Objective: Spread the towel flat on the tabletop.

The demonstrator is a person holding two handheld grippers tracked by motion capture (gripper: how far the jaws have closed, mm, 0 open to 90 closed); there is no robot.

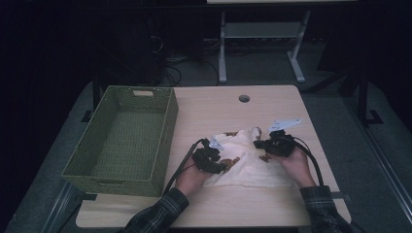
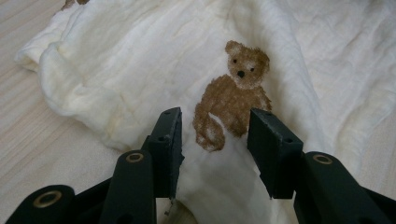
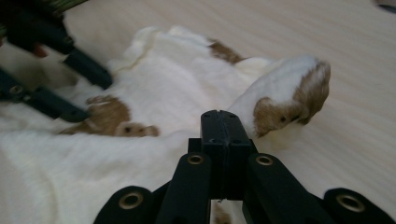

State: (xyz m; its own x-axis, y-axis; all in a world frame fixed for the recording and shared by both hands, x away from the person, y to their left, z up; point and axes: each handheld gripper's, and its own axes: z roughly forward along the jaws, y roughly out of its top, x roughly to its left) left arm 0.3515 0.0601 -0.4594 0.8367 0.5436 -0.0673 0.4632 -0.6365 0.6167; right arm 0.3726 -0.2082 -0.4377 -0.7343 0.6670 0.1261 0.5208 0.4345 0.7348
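Behind the right gripper [image 3: 219,123], cloth [image 3: 154,102] edge hidden between shut jaws.

left gripper [image 2: 215,135]: fingers parted, angled down | right gripper [image 3: 219,135]: fingers pressed together

Both black grippers, left gripper [image 1: 210,159] and right gripper [image 1: 275,144], have brass-ringed pivots, trailing black cables and grey three-cornered plates, above dark plaid sleeves [image 1: 160,208].
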